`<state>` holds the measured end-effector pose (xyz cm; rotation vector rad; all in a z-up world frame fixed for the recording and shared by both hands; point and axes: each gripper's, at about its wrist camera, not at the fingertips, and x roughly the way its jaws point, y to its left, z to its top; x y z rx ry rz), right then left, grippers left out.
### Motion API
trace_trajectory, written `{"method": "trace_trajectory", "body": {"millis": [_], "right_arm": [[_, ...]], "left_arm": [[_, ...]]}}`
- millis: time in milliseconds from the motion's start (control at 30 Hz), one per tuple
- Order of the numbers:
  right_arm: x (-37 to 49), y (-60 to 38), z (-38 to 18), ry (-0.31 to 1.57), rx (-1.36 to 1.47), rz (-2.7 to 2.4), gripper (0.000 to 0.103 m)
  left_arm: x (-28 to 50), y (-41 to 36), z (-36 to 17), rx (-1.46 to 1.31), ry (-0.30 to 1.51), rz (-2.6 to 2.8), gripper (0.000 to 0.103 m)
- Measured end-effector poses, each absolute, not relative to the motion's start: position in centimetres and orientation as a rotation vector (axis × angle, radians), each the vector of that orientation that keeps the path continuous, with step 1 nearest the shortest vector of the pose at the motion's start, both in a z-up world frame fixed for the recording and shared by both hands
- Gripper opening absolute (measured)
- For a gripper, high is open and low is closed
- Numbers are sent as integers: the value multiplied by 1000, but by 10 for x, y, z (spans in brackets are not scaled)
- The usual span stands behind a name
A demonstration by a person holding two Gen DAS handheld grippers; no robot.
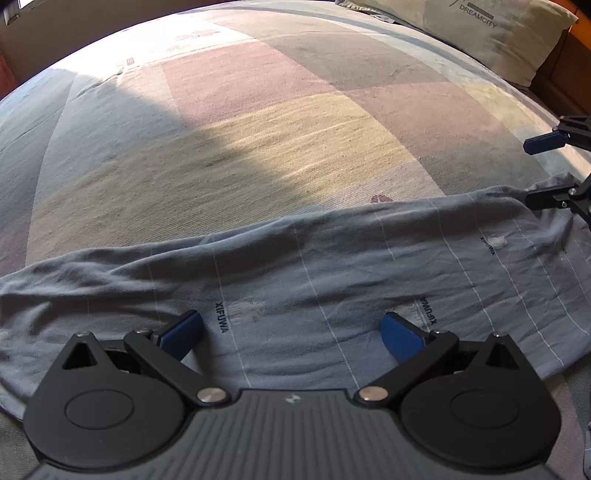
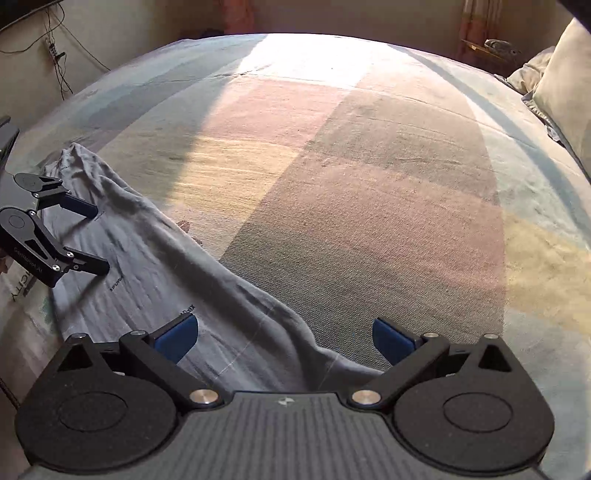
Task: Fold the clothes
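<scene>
my left gripper [image 1: 291,334] is wide open over the gray cloth [image 1: 295,273] lying long on the bed [image 1: 258,129], and my right gripper [image 2: 284,338] is wide open over its other end, holding nothing.

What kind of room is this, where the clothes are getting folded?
Most likely a bedroom: a wide bed under a patchwork sheet, a pillow at its head, and a grey garment spread along the near edge.
</scene>
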<state>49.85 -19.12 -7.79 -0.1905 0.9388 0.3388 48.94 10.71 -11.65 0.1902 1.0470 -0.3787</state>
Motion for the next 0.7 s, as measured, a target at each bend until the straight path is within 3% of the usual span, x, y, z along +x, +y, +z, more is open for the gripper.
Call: {"method": "trace_trajectory", "body": {"millis": [33,67,267,333,567,700], "right_arm": [[502,-198,-78,941,-222,335,87],[505,-204,-79,944,-253,331,84],[512,-232,-87,976,-342,319,80],[507,-228,-92,976,-373,336,72],[494,-219,-97,966,-431,379,70],[489,-221,-95,977,-431,459,49]], "left_arm": [[489,107,-117,191,1045,-379,102],[489,107,-117,191,1043,-380,102],[486,106,-118,189,1025,-363,102],[486,106,-118,189,1024,-361,102],[488,105,-118,194,1028,-365,102],[487,105,-119,194,1024,-363,102]]}}
